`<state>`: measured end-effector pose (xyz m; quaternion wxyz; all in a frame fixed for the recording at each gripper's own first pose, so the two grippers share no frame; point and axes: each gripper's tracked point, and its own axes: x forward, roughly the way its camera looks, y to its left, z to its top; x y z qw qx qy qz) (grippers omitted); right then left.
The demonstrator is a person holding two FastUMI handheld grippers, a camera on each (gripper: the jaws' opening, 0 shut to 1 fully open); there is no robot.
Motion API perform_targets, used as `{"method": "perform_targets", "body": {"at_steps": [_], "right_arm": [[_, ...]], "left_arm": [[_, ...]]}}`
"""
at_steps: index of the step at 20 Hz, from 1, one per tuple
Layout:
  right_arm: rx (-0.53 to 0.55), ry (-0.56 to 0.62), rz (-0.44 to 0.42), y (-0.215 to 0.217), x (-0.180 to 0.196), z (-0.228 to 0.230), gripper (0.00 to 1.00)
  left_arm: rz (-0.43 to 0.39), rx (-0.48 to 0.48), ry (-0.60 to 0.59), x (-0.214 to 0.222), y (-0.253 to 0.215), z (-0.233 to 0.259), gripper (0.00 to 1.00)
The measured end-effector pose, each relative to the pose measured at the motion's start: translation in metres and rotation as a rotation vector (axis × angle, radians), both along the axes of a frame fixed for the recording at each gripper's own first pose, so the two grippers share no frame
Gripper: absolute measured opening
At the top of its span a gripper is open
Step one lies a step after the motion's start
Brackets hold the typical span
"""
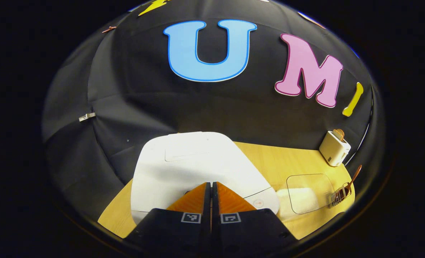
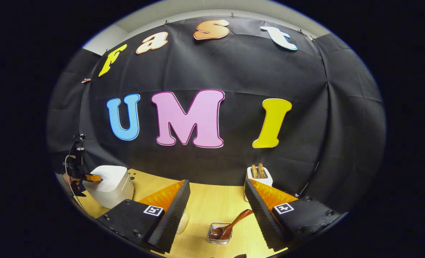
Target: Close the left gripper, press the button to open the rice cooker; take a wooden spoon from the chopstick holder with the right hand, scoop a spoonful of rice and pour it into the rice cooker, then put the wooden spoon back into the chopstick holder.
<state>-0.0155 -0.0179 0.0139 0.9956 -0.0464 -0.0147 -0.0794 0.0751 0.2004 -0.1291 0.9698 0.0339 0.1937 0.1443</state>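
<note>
Hovering over the lid of the white, rounded-square rice cooker (image 1: 198,161), the left gripper (image 1: 211,186) has its two fingers pressed together, tips just above the lid's front edge; I cannot tell whether they touch it. The cooker's lid is down, and its small round button (image 1: 258,203) sits on the front panel just to the side of the fingertips. In the right gripper view the same cooker (image 2: 108,184) stands at the far end of the pale wooden table (image 2: 212,204), with the left gripper (image 2: 90,177) reaching onto its top.

Beside the cooker, on the side toward the toaster, lies a clear, square plastic container (image 1: 309,193) with white rice in it. Beyond that container from the cooker stands the small wire chopstick holder (image 1: 339,195), with the brown wooden spoon (image 1: 353,177) leaning out of it. Farther from the cooker, against the booth wall, is a cream-coloured toaster (image 1: 334,147) with toast in its slot.

The right gripper (image 2: 217,206) is held well away from the cooker, its fingers spread wide and gripping nothing. The chopstick holder (image 2: 219,233) sits on the table between those spread fingers, the wooden spoon (image 2: 233,222) resting in it, handle tilted toward the toaster (image 2: 259,175).
</note>
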Motion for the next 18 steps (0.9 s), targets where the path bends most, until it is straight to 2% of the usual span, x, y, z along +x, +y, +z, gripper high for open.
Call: {"method": "perform_targets", "body": {"at_steps": [5, 10, 13, 18], "right_arm": [[0.004, 0.001, 0.004, 0.001, 0.002, 0.0, 0.95], [0.013, -0.011, 0.005, 0.0, 0.001, 0.002, 0.95], [0.012, -0.012, -0.004, -0.004, 0.0, 0.001, 0.95], [0.015, -0.018, -0.009, -0.004, -0.001, 0.003, 0.95]], "left_arm": [[0.012, -0.011, 0.069, -0.002, 0.0, -0.014, 0.06], [0.032, -0.031, 0.05, -0.003, 0.003, -0.004, 0.06], [0.025, -0.025, -0.066, -0.003, 0.0, 0.029, 0.06], [0.017, -0.004, -0.315, 0.005, 0.007, 0.118, 0.06]]}}
